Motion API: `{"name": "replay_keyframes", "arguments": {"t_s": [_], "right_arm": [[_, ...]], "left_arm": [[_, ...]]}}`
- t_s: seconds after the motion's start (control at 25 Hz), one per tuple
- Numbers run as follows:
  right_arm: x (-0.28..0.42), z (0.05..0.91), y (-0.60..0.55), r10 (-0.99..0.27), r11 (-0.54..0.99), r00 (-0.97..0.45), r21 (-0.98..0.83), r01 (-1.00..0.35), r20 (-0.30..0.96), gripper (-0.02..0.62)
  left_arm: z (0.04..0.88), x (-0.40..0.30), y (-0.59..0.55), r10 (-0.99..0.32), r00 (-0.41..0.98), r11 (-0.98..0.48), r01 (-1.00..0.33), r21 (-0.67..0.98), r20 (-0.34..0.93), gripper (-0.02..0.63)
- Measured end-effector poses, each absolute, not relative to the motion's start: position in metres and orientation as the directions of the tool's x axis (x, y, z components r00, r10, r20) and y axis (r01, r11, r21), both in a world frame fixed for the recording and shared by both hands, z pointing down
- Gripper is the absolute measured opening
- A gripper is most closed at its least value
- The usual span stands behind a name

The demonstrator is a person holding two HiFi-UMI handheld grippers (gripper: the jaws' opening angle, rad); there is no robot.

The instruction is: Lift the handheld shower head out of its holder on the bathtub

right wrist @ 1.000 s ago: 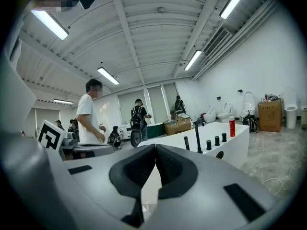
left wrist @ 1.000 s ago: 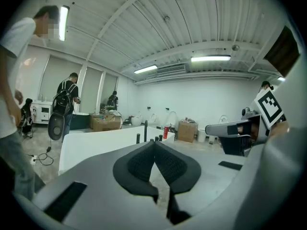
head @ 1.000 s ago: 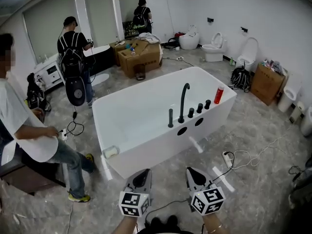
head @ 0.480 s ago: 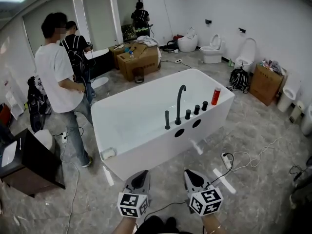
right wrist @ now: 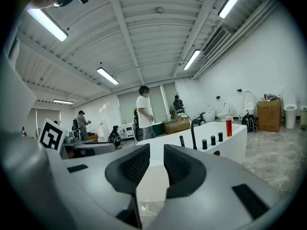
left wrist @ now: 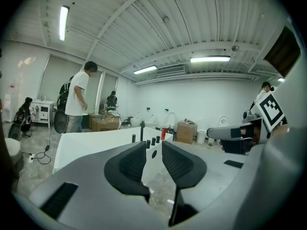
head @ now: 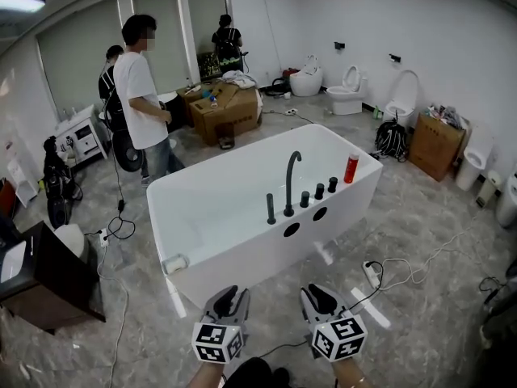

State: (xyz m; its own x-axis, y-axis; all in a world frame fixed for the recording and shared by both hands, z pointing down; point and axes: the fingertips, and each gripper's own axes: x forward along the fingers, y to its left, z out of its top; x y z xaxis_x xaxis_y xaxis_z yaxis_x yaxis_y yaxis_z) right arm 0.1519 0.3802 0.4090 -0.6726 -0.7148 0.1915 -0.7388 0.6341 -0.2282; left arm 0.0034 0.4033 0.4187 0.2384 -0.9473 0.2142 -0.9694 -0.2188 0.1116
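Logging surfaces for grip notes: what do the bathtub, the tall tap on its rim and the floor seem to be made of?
The bathtub is glossy white, smooth and seamless, so likely acrylic or ceramic. The tap is a thin, curved, matte black tube, probably coated metal. The floor is grey and veined with a slight sheen: marble or a marble-look tile.

The left gripper (head: pixel 229 297) and the right gripper (head: pixel 317 296) are held side by side, a little apart, both pointing forward and slightly down; each one's jaws are opening, with nothing between the fingers
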Motion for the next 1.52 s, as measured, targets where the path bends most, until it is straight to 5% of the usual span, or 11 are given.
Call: {"name": "replay_keyframes", "arguments": {"t_s": [0.88, 1.52], "right_arm": [[0.146, 0.421, 0.308, -0.717, 0.619, -0.662, -0.239, -0.748, 0.216, 0.141], [0.025, 0.436, 0.09, -0.736, 0.578, -0.627, -0.247, -0.778, 0.256, 0.141]], "left_arm": [[0.432, -0.004, 0.325, -0.941, 0.252, -0.225, -0.964, 0.14, 0.225, 0.193], [0.452, -0.115, 0.097, -0.909, 0.328, -0.293, -0.942, 0.163, 0.256, 0.209]]}}
